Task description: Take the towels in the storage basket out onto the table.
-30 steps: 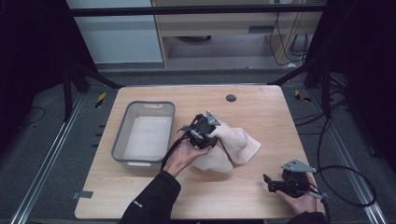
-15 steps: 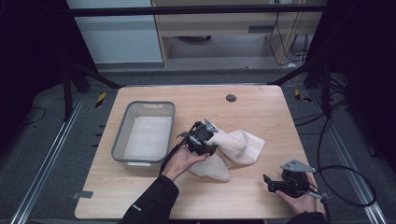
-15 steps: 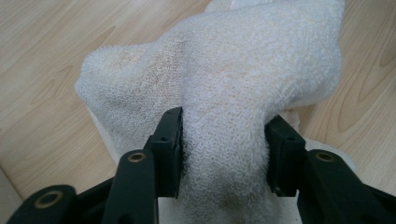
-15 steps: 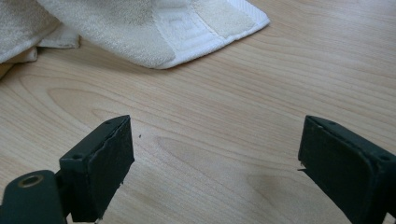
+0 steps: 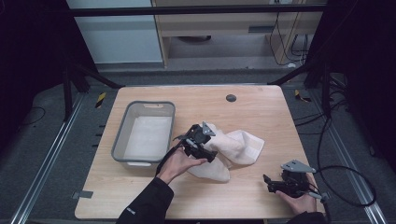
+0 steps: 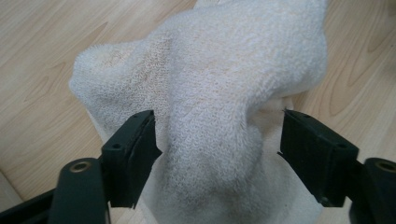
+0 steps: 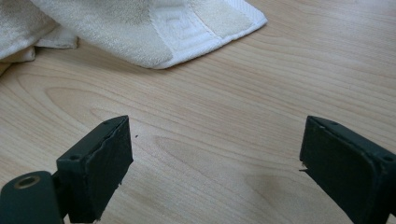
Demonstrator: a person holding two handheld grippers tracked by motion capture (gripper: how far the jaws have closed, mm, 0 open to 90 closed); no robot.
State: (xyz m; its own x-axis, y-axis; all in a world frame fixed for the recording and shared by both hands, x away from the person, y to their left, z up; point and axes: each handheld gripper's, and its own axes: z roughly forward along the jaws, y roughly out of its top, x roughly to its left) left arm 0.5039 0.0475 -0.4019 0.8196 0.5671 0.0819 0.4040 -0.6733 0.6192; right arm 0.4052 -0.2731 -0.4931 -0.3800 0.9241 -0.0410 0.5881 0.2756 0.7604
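Cream towel (image 5: pixel 233 151) lies crumpled on wooden table (image 5: pixel 261 112), mid-table, just right of grey bin (image 5: pixel 122 140); bin has pale cloth in bottom. Left gripper (image 5: pixel 205 144) sits over towel's left part. Its jaws have just been opening and now stand wide w/ a raised fold of towel (image 6: pixel 210 107) between them, pads not pressing on it, so cloth is released. Right gripper (image 5: pixel 271 182) rests near table's front-right edge, well apart from towel; jaws spread wide over bare wood, nothing btwn them. Towel's hemmed corner (image 7: pixel 187 28) lies ahead of it.
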